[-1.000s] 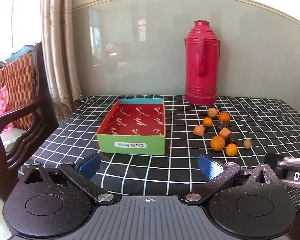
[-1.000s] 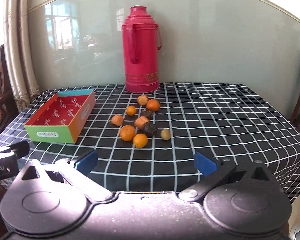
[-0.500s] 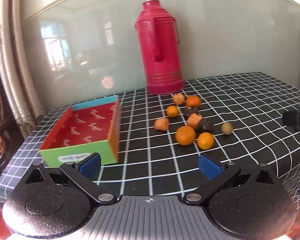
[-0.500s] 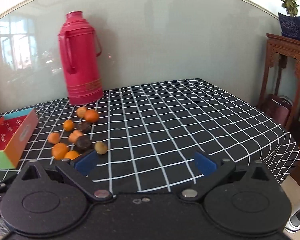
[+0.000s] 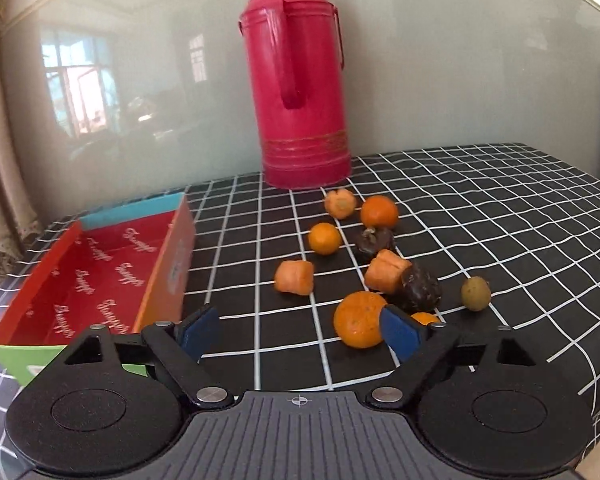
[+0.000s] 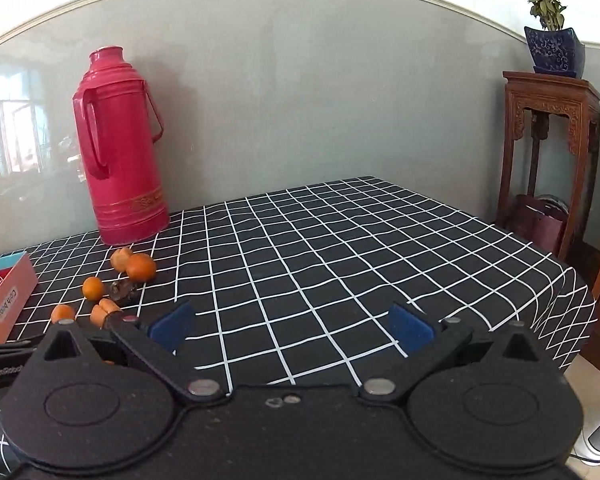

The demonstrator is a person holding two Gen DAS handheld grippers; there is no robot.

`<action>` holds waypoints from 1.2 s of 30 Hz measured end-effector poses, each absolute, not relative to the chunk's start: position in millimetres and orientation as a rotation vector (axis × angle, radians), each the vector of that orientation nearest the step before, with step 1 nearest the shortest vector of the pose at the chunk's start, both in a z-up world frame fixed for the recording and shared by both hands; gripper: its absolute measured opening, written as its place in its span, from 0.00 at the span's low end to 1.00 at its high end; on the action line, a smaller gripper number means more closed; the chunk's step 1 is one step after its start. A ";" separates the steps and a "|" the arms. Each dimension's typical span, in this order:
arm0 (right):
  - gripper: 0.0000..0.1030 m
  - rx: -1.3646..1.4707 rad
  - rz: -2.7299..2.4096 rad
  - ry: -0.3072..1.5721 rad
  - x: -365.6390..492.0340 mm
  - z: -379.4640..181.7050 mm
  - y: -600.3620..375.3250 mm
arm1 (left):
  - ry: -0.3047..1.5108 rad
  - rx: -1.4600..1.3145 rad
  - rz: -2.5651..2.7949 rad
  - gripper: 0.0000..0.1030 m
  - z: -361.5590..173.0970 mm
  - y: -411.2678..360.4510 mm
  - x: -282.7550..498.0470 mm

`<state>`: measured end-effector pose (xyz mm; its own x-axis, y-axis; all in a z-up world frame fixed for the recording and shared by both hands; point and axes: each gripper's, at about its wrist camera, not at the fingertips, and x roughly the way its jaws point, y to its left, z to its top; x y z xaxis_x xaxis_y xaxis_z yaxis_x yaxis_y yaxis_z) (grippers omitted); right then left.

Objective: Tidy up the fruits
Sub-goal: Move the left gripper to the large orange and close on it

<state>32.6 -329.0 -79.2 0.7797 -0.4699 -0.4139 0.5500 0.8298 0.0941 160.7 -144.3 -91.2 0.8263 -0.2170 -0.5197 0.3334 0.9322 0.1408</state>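
Left gripper closes in on the scattered fruit, with nothing picked up yet.

Nearest, the left gripper [image 5: 300, 330] has swung rightward and come closer to the pile since a second ago; its blue-padded jaws stand wide apart and empty, the right pad just in front of a large dimpled round orange [image 5: 358, 319], so a first grasp looks imminent. The right gripper [image 6: 291, 329], equally spread and holding nothing, has turned away over bare black-and-white checked tablecloth [image 6: 340, 248]. Beyond lie matte orange carrot-like chunks [image 5: 295, 277], a wrinkled dark fruit [image 5: 420, 290] and a small smooth olive-green fruit [image 5: 475, 293]. Left, the open cardboard box with red lining [image 5: 100, 272] sits unfilled. Farthest stands a glossy ribbed red thermos flask [image 5: 300, 80].
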 end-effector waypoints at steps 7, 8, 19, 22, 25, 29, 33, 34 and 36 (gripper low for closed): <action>0.95 0.222 -0.538 0.422 41.6 -83.5 -326.9 | 0.545 0.198 -0.350 0.77 -102.4 -156.0 179.3; 0.95 0.224 -0.536 0.424 42.2 -83.9 -326.8 | 0.556 0.189 -0.363 0.71 -105.2 -156.8 181.1; 0.95 0.234 -0.514 0.439 47.5 -86.3 -324.9 | 0.579 0.103 -0.413 0.65 -111.0 -157.0 183.0; 0.95 0.230 -0.513 0.439 48.0 -86.3 -324.0 | 0.581 0.102 -0.436 0.37 -111.1 -158.2 178.4; 0.95 0.232 -0.519 0.436 47.4 -86.3 -324.3 | 0.587 0.083 -0.443 0.38 -112.4 -156.5 182.1; 0.95 0.237 -0.517 0.436 47.6 -86.5 -324.2 | 0.599 0.054 -0.433 0.44 -114.2 -153.6 186.9; 0.95 0.233 -0.509 0.437 48.1 -86.1 -322.9 | 0.610 0.029 -0.439 0.44 -114.8 -151.2 188.5; 0.95 0.232 -0.509 0.434 47.9 -85.7 -322.3 | 0.610 0.026 -0.440 0.44 -115.2 -151.4 188.3; 0.95 0.230 -0.506 0.429 47.3 -85.1 -321.1 | 0.626 -0.005 -0.444 0.44 -115.6 -148.7 190.6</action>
<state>47.3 -321.1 -85.1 0.7888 -0.4182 -0.4504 0.5130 0.8516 0.1077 190.6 -148.7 -115.6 0.7196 -0.4031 -0.5654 0.4003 0.9062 -0.1365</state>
